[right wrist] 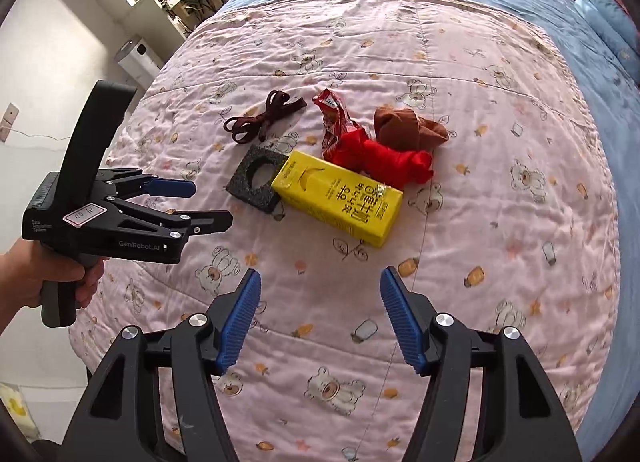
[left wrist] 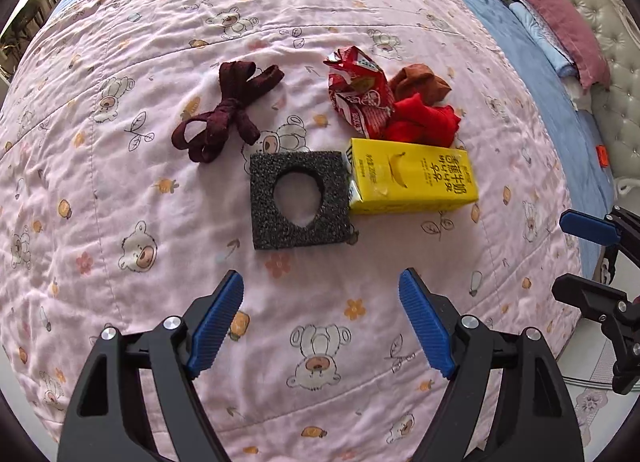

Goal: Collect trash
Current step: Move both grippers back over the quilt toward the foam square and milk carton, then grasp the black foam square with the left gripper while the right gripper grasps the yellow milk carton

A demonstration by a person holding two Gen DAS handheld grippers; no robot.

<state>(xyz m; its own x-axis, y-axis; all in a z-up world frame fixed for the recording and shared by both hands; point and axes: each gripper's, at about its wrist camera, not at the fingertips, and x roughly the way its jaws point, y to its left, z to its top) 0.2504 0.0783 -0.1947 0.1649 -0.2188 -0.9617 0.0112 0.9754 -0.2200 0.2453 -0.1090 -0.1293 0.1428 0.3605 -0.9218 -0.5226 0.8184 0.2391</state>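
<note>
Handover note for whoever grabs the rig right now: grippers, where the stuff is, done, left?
Left gripper: open, empty, above the quilt.
Right gripper: open, empty.
Black foam block touches the yellow carton; red wrapper behind it, beside red cloth and brown cloth. Dark ribbon lies apart.
Done: nothing picked.
Left: all the trash; no bin in view.

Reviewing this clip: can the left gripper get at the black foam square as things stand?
Probably yes. The left gripper is open and empty, with only bare quilt between it and the foam square. The yellow carton touches the foam's far side, which might crowd one finger.
</note>
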